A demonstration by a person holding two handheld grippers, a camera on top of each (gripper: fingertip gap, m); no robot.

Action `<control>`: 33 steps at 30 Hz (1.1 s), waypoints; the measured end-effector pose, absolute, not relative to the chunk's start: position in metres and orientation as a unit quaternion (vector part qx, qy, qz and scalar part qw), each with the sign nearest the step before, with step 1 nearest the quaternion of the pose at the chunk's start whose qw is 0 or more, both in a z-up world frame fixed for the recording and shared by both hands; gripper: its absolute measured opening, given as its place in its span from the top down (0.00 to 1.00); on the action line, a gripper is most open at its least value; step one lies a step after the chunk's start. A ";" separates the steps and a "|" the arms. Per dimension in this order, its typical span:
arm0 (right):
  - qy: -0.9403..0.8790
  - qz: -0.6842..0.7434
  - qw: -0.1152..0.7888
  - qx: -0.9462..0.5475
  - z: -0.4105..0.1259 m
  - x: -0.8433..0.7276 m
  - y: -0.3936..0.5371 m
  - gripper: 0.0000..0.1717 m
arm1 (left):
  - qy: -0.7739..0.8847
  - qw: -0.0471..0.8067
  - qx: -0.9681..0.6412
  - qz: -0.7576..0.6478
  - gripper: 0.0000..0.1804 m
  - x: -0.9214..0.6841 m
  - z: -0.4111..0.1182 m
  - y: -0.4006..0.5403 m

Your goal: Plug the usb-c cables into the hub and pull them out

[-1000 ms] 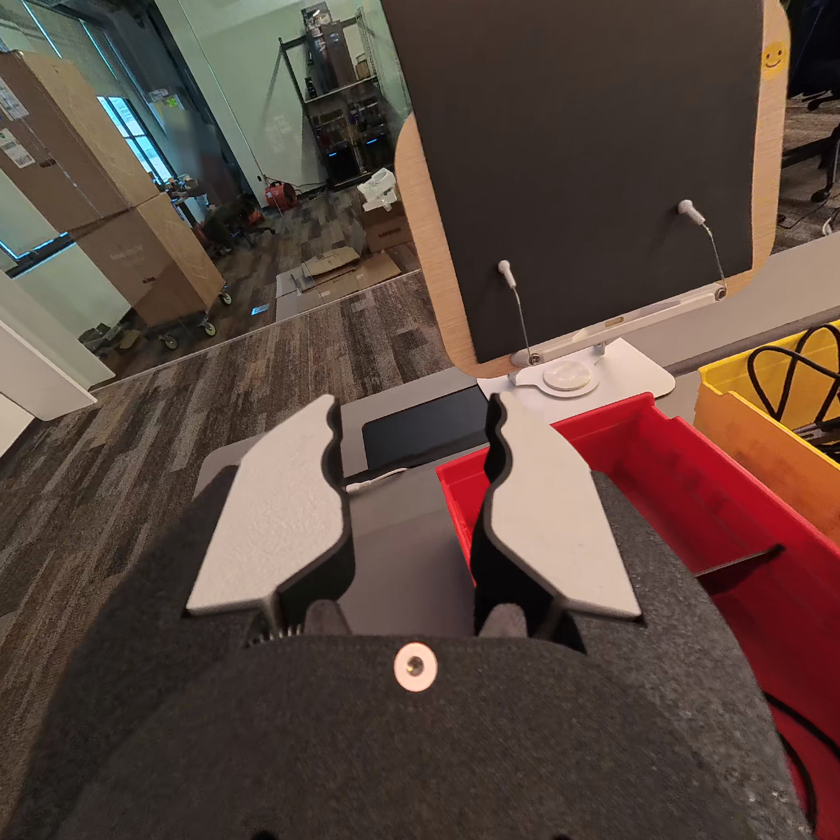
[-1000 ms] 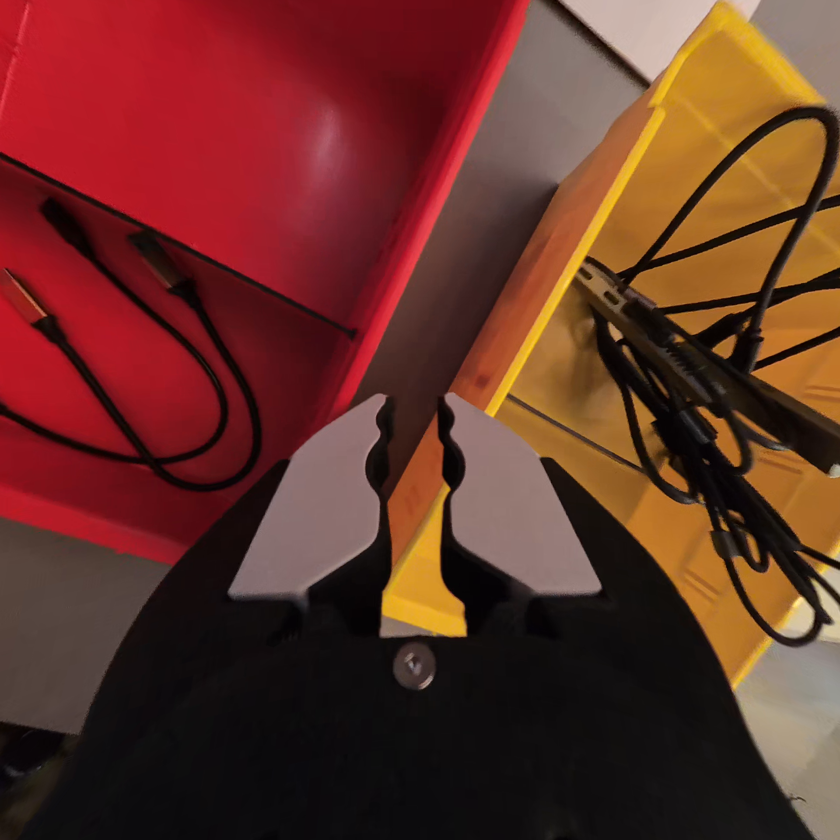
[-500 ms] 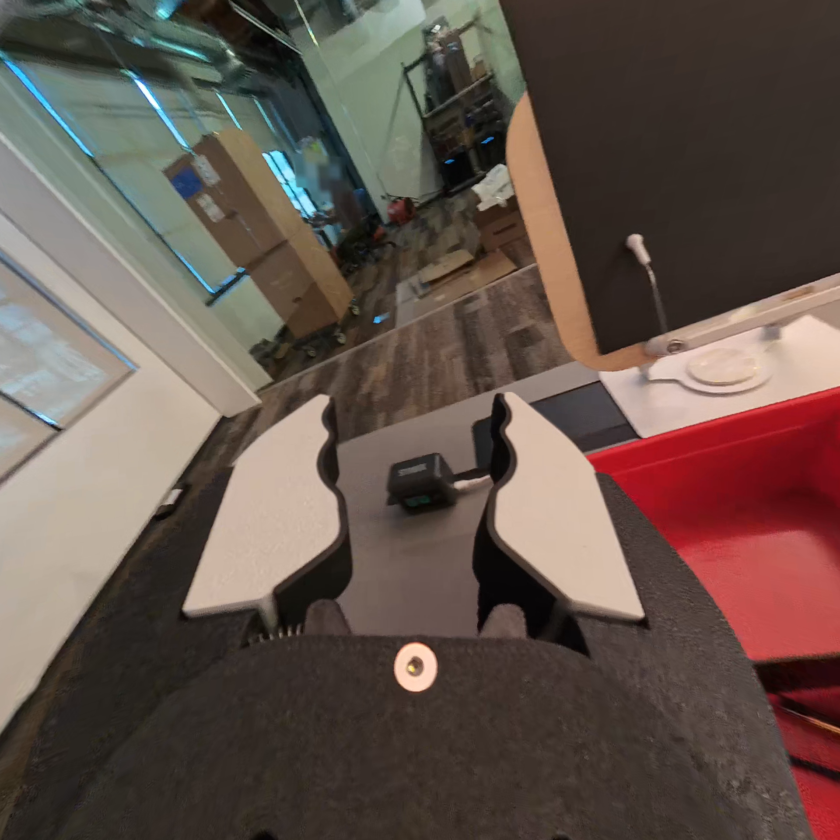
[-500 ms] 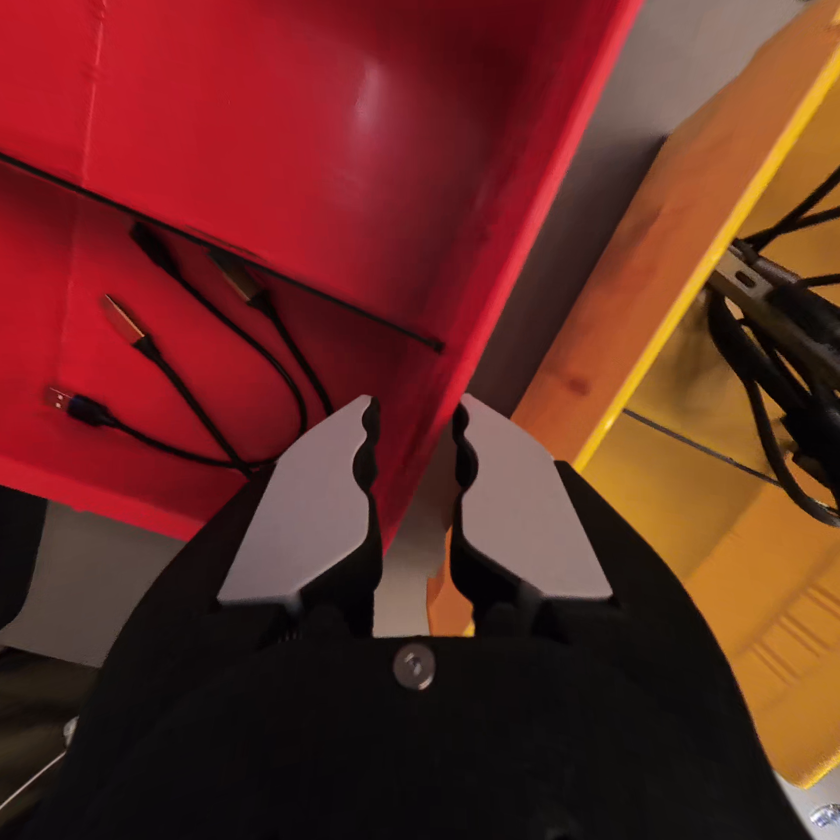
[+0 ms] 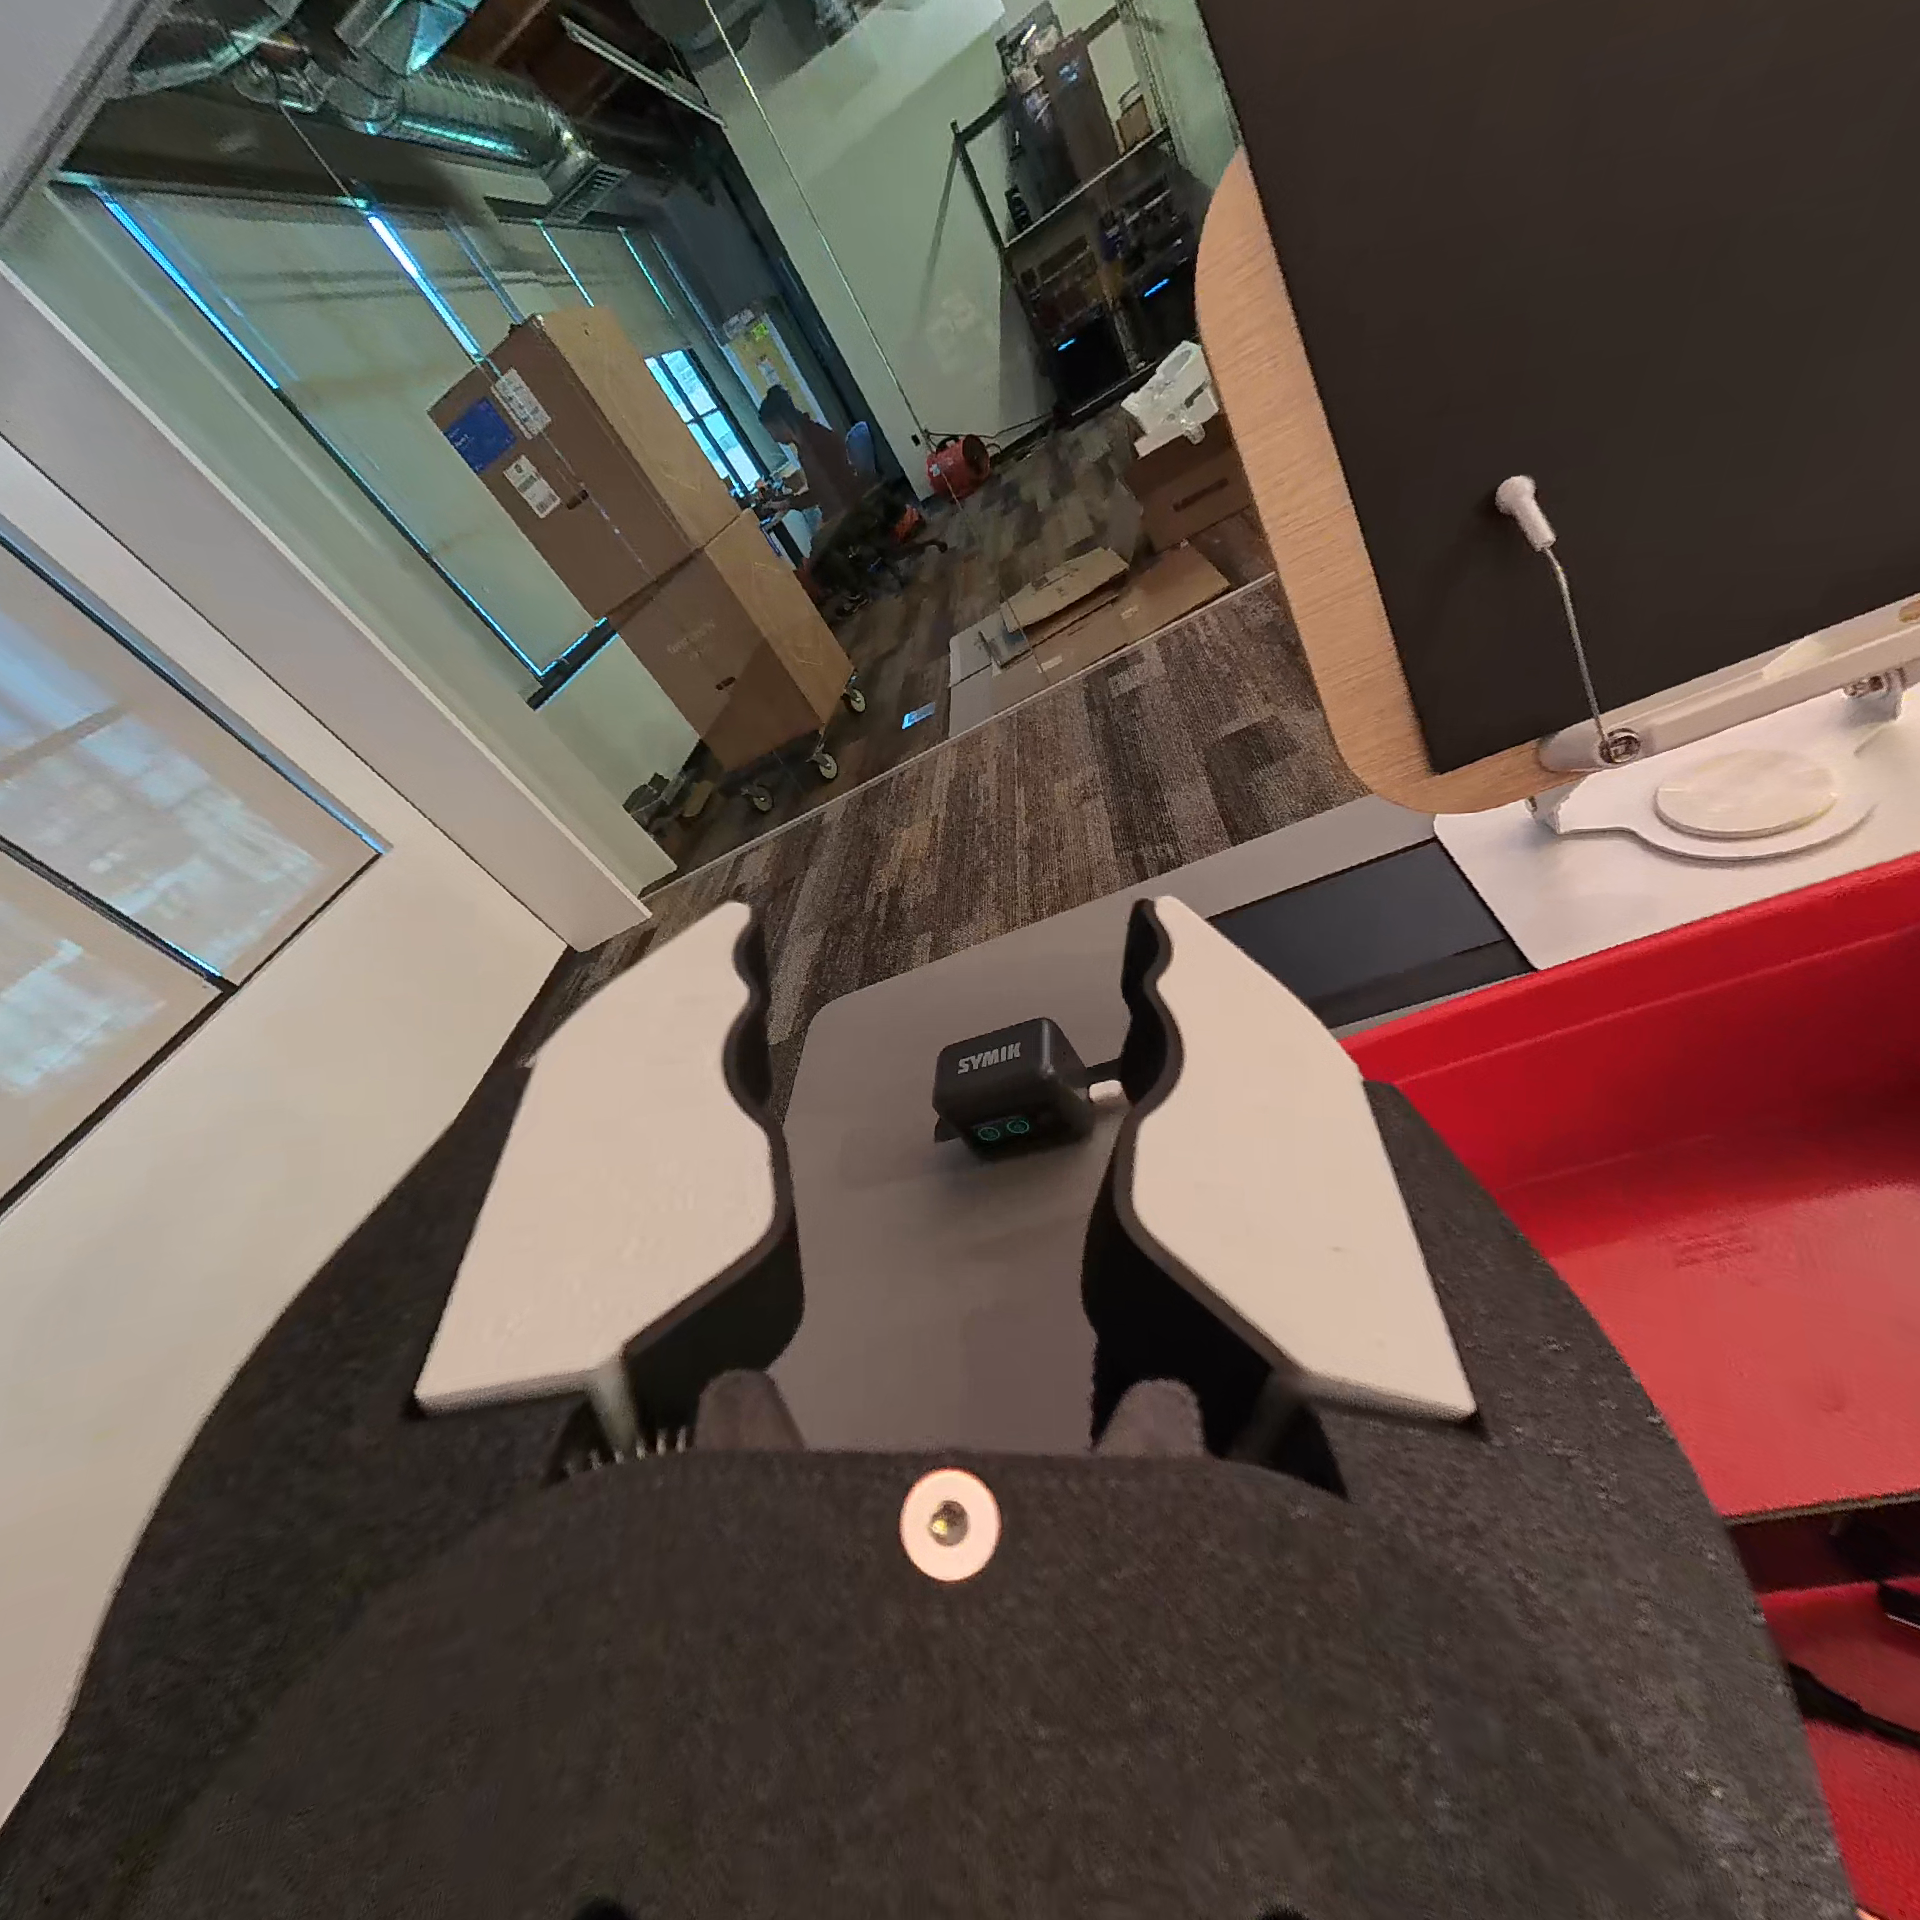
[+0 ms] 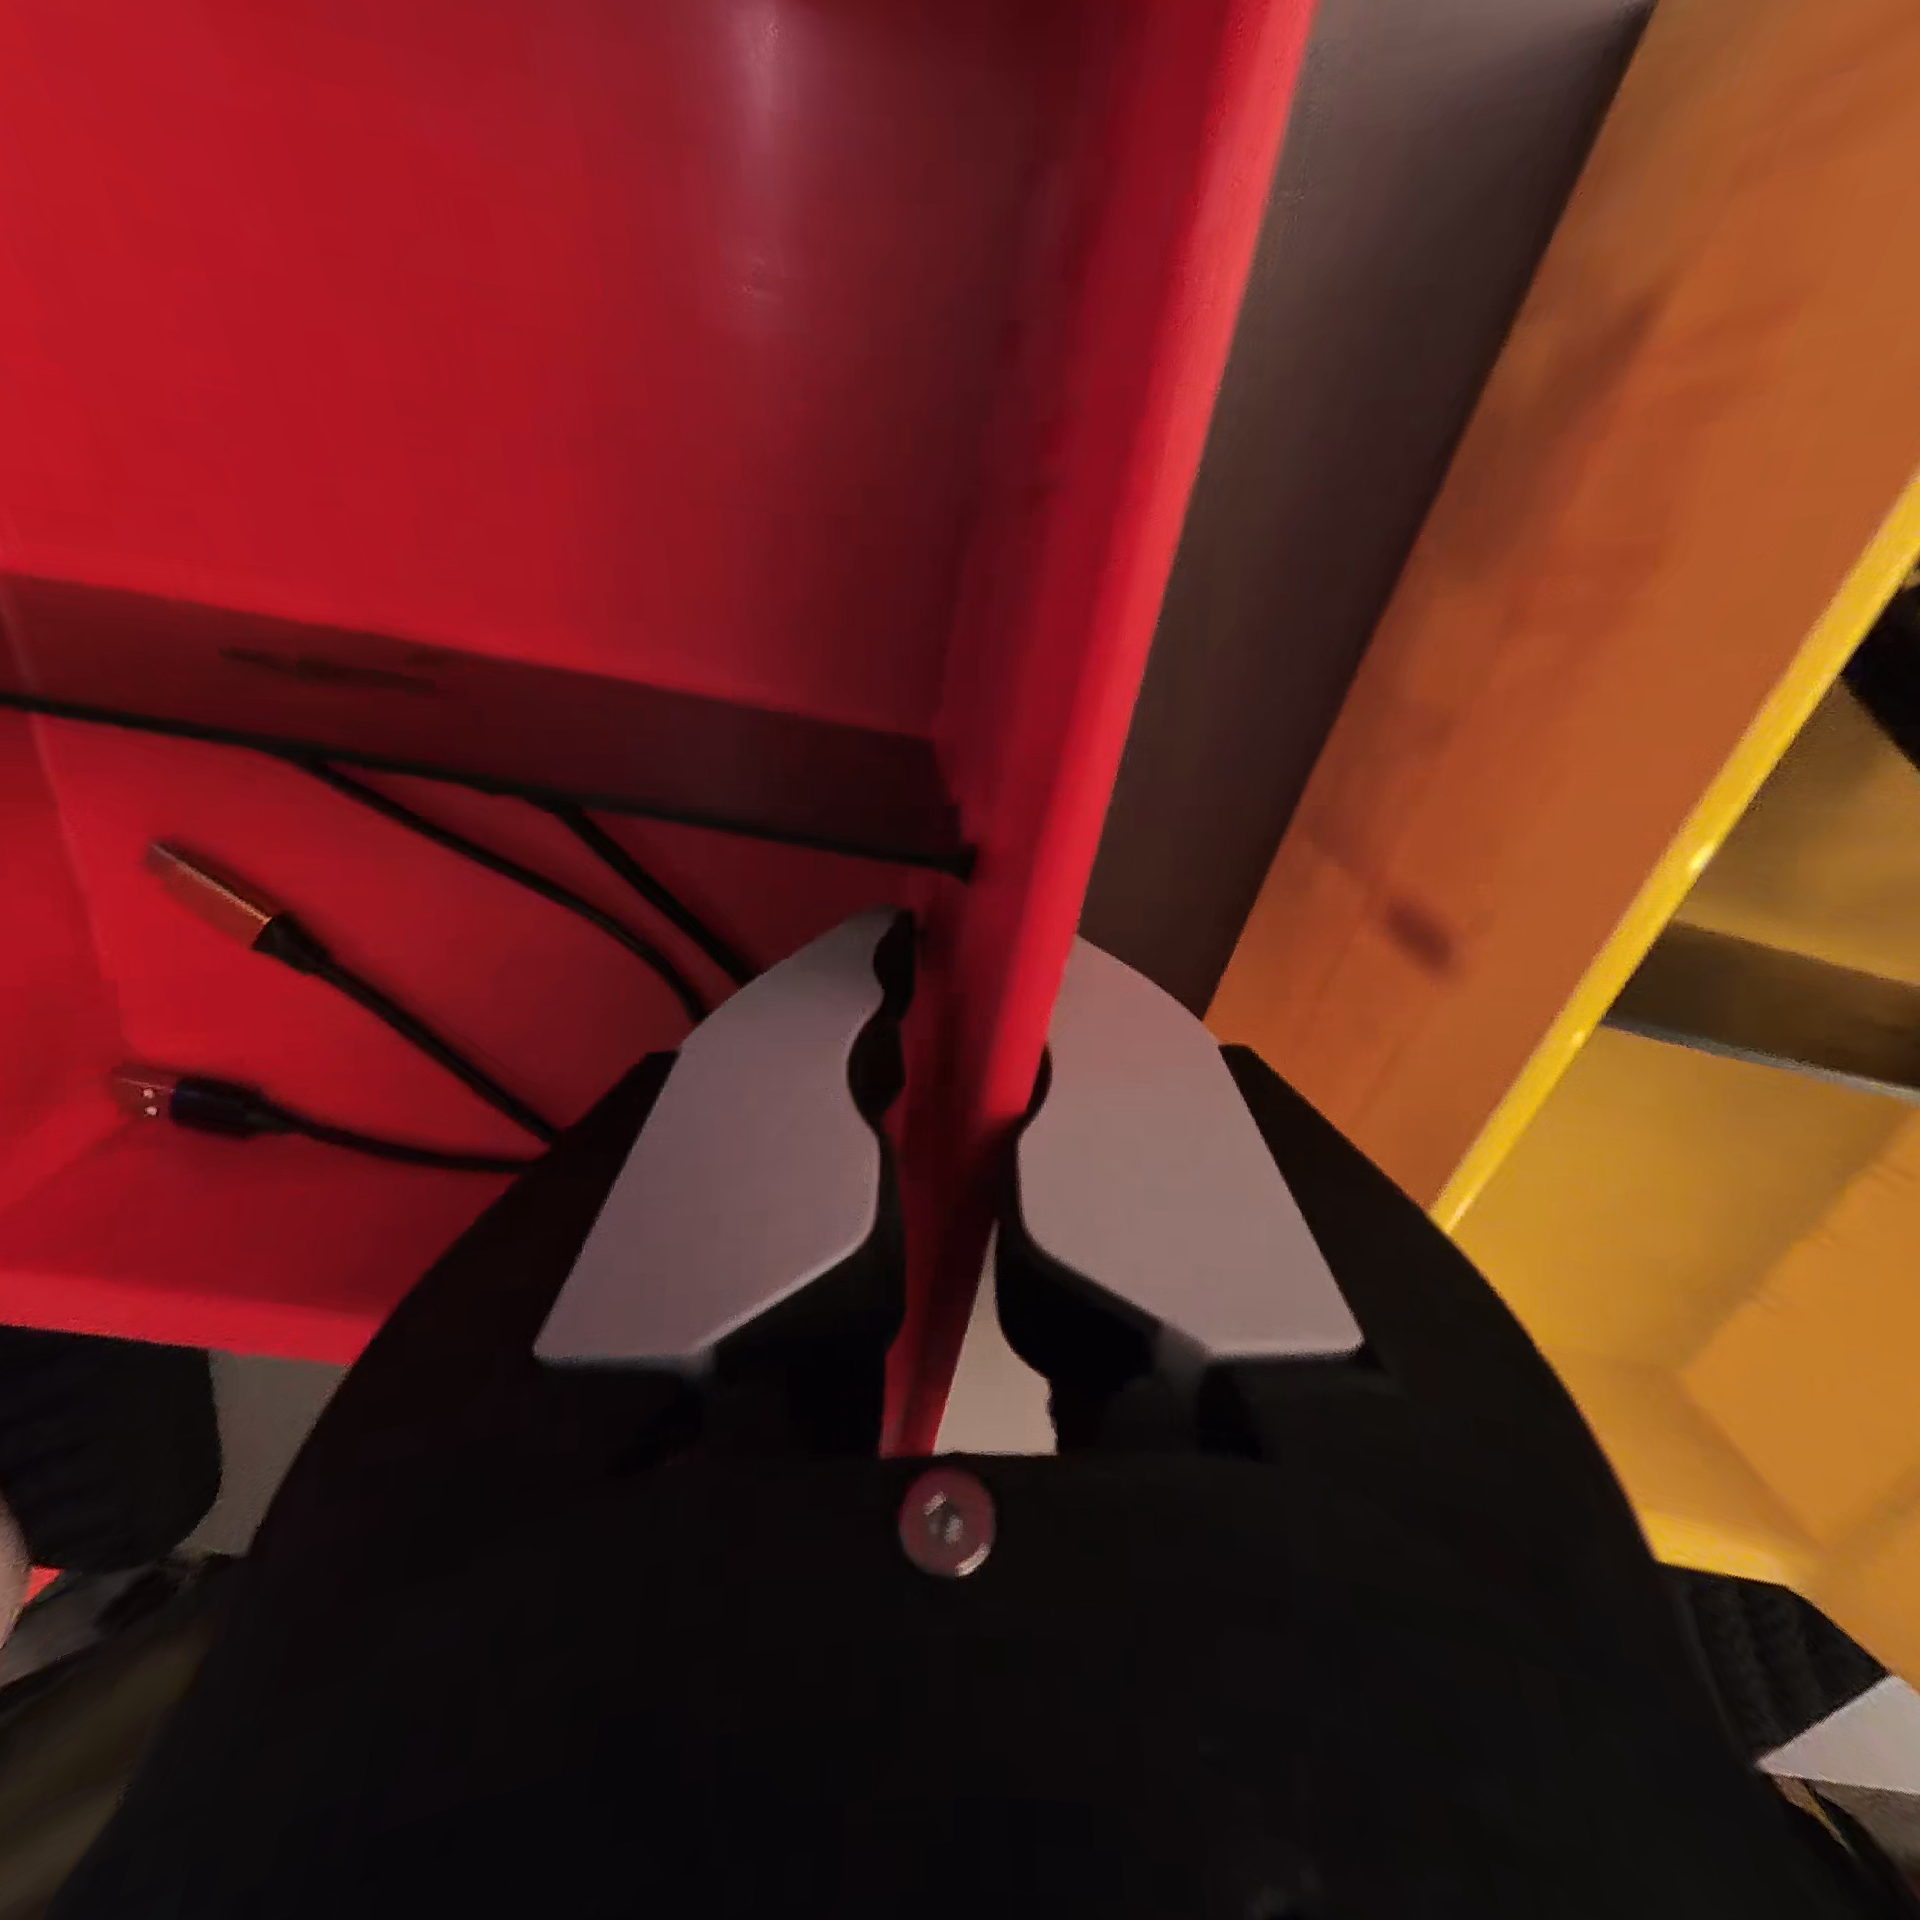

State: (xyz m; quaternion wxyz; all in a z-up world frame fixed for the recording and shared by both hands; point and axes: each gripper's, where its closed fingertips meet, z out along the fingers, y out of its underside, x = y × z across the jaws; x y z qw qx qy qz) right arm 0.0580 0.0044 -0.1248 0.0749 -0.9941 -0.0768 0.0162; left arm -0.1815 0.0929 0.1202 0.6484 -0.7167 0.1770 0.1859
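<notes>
Altogether: one hub (image 5: 1006, 1093) before wide left gripper (image 5: 943, 951); right gripper (image 6: 977, 997) clamping one red bin (image 6: 1091, 644).

2 close wrist views, red bin (image 5: 1621, 1049) shared

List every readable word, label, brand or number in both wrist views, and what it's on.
I won't quote the wording; this is where the writing sits.
Black hub on the grey table: white lettering on its top, legible.
Upper cardboard box: blue and white stickers, too small to read.
Lower cardboard box: faint print, too small to read.
Red bin: faint mark on its floor, blurred.
Right wrist view: nothing legible.
</notes>
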 end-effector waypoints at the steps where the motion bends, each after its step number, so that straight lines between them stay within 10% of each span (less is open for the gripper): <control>1: -0.082 0.015 0.071 -0.994 -0.125 0.058 0.005 0.92 | 0.177 0.648 -0.717 0.185 0.64 -0.182 0.120 0.093; 12: -0.055 0.116 0.034 -0.991 -0.099 0.045 0.008 0.96 | 0.156 0.643 -0.743 0.104 0.64 -0.202 0.128 0.074; 22: -0.129 0.162 0.045 -0.977 0.047 0.127 0.007 0.97 | 0.190 0.708 -0.677 -0.063 0.68 -0.173 0.191 -0.025; 33: 0.040 0.094 0.134 -0.986 0.110 0.440 -0.061 0.97 | 0.403 0.437 -0.731 -0.335 0.76 0.049 0.049 -0.035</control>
